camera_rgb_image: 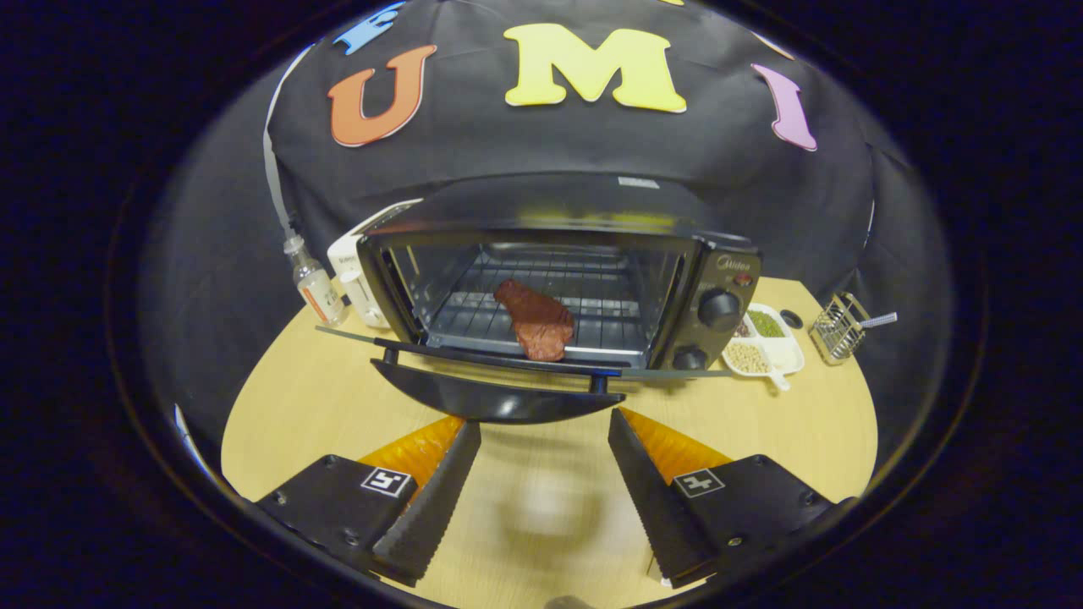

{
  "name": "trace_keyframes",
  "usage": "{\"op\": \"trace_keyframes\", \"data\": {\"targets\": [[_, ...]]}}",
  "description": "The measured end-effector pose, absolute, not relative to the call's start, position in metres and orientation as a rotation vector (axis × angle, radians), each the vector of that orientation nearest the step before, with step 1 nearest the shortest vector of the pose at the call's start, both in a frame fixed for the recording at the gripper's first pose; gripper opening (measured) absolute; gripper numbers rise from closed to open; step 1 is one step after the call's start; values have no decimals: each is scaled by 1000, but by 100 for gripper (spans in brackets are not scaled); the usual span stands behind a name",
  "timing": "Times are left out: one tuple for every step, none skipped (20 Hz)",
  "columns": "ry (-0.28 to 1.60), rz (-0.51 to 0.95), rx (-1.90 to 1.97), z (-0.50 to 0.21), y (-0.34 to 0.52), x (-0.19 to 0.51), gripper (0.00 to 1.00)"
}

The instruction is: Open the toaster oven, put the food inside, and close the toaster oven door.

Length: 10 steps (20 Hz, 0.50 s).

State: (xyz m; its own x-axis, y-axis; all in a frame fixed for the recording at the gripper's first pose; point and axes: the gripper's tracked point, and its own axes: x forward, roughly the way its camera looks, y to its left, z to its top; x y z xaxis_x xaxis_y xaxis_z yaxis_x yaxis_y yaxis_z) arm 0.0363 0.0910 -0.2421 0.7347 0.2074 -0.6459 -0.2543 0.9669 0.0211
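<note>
Gripper view: toaster oven (pixel 584 254) open, door (pixel 499 393) dropped flat toward the gripper (pixel 541 474). Food (pixel 535 320), a reddish-brown piece, lying on the rack (pixel 474 317) near the front lip. Opening and loading judged done; closing the door left. Gripper fingers spread wide, empty, just short of the door handle. Nothing between fingers and door. On the bench (pixel 321 406): small bottle (pixel 313 283) and white appliance (pixel 360 279) beside the oven on one side, divided dish (pixel 783 351) of grains and wire holder (pixel 839 328) on the other, all off the path.
</note>
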Motion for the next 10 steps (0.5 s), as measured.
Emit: {"op": "trace_keyframes", "data": {"targets": [[685,252,-68,-235,91,38,98],[675,254,-68,-229,91,40,97],[669,251,-72,-226,90,40,97],[666,248,-78,-223,87,39,98],[665,248,-73,-221,86,37,98],[666,246,-67,-220,85,34,98],[668,241,-62,-220,81,32,98],[672,234,-56,-220,78,32,98],[675,227,-51,-220,75,30,98],[677,221,-45,-220,73,28,98]]}}
